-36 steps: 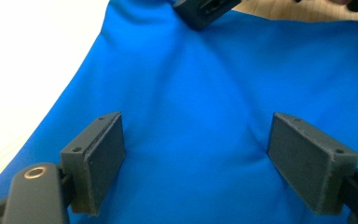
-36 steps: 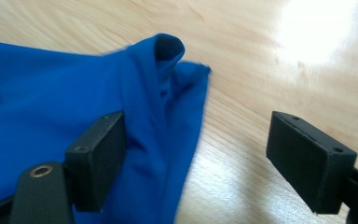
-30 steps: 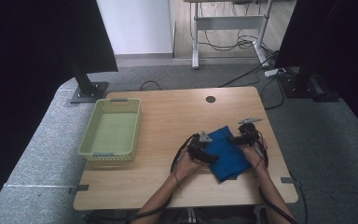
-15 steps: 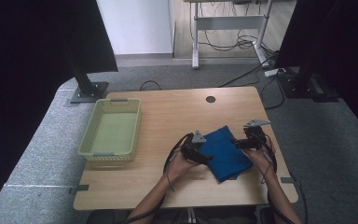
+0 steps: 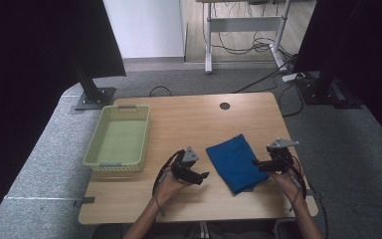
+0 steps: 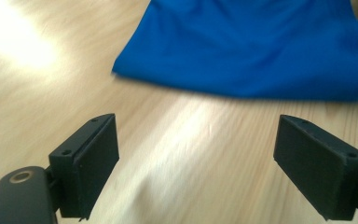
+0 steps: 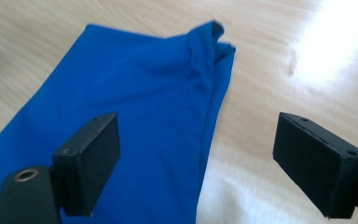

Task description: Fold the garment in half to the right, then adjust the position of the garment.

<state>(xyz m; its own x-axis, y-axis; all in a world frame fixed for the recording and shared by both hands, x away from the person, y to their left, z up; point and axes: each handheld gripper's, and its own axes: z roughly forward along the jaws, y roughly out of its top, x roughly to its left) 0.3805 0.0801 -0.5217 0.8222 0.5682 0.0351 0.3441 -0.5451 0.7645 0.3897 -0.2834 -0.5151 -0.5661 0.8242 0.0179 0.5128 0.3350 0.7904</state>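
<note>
Both tools have drawn apart – blue cloth [image 5: 236, 162] lies diagonally.

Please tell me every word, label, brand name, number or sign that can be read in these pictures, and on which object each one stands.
There is no readable text in any view.
Blue cloth: plain fabric, no print or tag showing.
Green basket: no label visible.
Table: bare wood with one round dark hole, no marking.
Left gripper and right gripper: black jaws with screw holes only, no brand or number.
</note>
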